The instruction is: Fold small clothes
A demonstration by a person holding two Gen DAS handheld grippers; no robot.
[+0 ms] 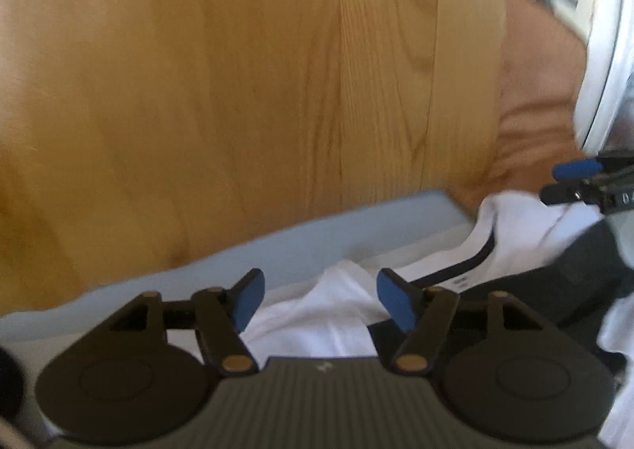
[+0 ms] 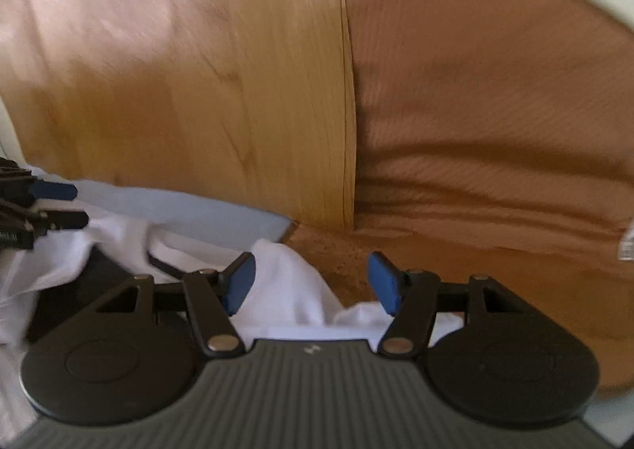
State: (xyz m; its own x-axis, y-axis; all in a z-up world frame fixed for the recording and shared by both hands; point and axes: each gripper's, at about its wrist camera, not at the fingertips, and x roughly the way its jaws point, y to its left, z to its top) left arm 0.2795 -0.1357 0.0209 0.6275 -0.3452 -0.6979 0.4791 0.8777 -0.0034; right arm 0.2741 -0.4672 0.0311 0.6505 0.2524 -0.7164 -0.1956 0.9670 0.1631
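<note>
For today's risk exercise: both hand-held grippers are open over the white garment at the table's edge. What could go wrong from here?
1. The white garment lies bunched, not flat, so a fold might trap creases.
2. The left hand-held gripper could pinch the dark cloth too.
3. Beside the right hand-held gripper, the garment overhangs the pale blue mat and may slide toward the brown fabric.

Far wooden tabletop (image 1: 237,92) lay bare, open for passage. Near edge: rumpled white garment (image 1: 329,314). Right: brown ribbed cushion (image 2: 495,112) crowded the table's side.

White garment (image 1: 340,314) w/ dark trim, blue pads (image 1: 247,302), brown cloth (image 2: 495,112)
</note>
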